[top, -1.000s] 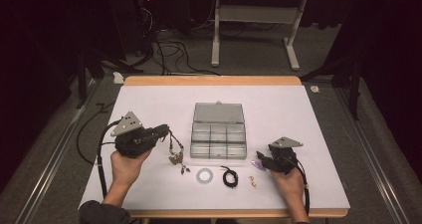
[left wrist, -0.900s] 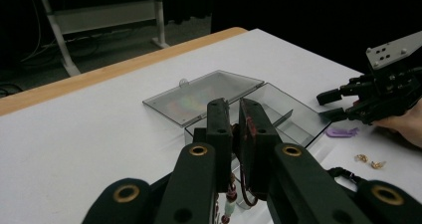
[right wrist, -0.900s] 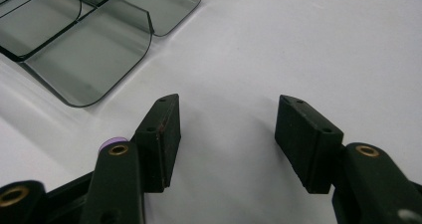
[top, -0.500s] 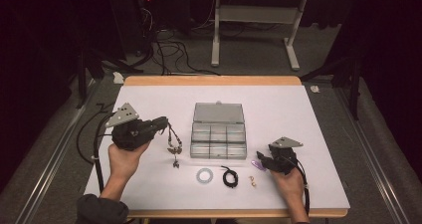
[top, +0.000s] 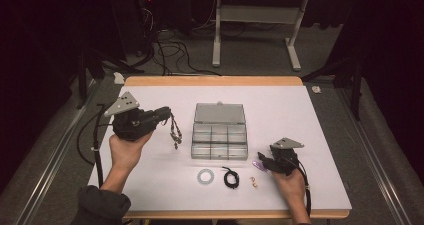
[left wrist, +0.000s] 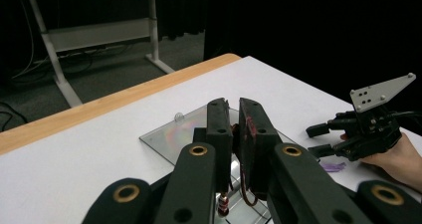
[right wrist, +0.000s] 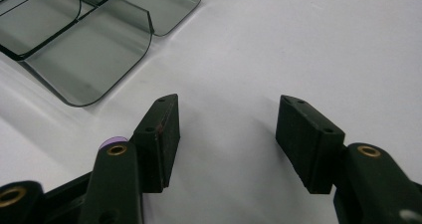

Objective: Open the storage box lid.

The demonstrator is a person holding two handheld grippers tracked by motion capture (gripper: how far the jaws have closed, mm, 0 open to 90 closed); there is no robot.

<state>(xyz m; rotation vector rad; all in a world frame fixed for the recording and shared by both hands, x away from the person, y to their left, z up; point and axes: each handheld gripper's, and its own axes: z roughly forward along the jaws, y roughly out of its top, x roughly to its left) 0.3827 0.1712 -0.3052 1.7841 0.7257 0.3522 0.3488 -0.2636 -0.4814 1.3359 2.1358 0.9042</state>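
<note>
We see, from the high view, the left gripper point(top: 167, 116) raised over the left part of the white table point(top: 300, 110), its jaws clamped on a beaded necklace point(top: 174, 130) that hangs free from them, just left of the clear compartment box point(top: 220, 135). The box sits open near the table's centre, lid laid back toward the far edge. A wide bare strip of table runs between the box and the far wooden edge, and another lies to the right of the box, reaching to the right edge. The near strip is more crowded: a white ring point(top: 205, 175), a black cord loop point(top: 230, 177) and a small pale piece point(top: 255, 183) lie in a row in front of the box, well apart from the necklace.

The right gripper point(top: 265, 160) rests low at the box's near right corner, jaws apart and holding nothing, with a purple piece point(top: 258, 165) just beside it.

In the left gripper view we find what the high view hides: the jaws nearly together, with a dark strand and a red-and-white bead point(left wrist: 223, 202) of the necklace between them, and the right gripper point(left wrist: 318, 139) farther off. The right gripper view adds the box's rounded corner wall point(right wrist: 144, 35) and bare table between the spread jaws.
</note>
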